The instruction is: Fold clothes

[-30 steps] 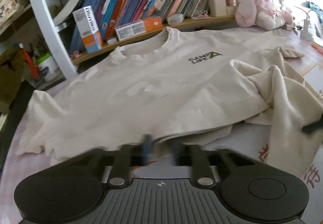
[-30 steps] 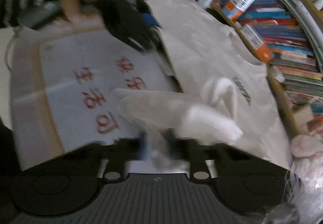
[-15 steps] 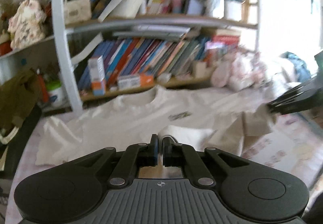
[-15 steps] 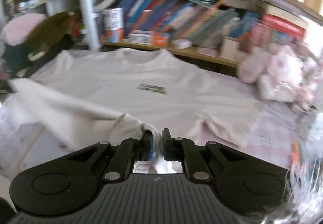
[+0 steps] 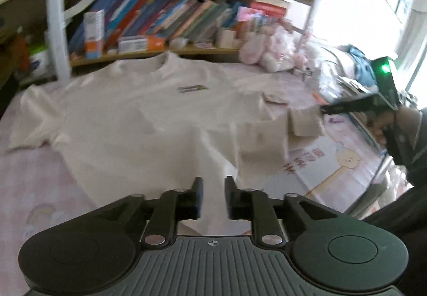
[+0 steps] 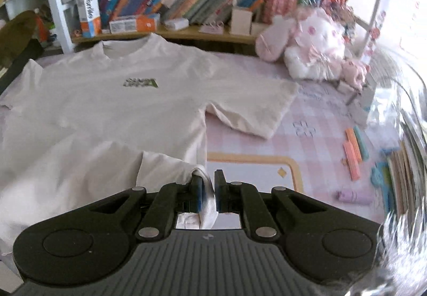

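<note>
- ahead, the t-shirt (image 6: 112,109) is laid flat on the desk (image 6: 307,141), collar away, long axis running forward.
- its near hem is pinched by the right hand-held gripper (image 6: 207,186).
- the left hand-held gripper (image 5: 212,197) is held parted, empty, over the hem.

A cream T-shirt (image 6: 112,109) lies face up, collar toward the bookshelf, its lower hem bunched and lifted.

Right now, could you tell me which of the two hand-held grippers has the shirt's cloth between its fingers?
The right hand-held gripper: a fold of the shirt sits between its fingers. The left hand-held gripper is open, nothing between its fingers.
</note>
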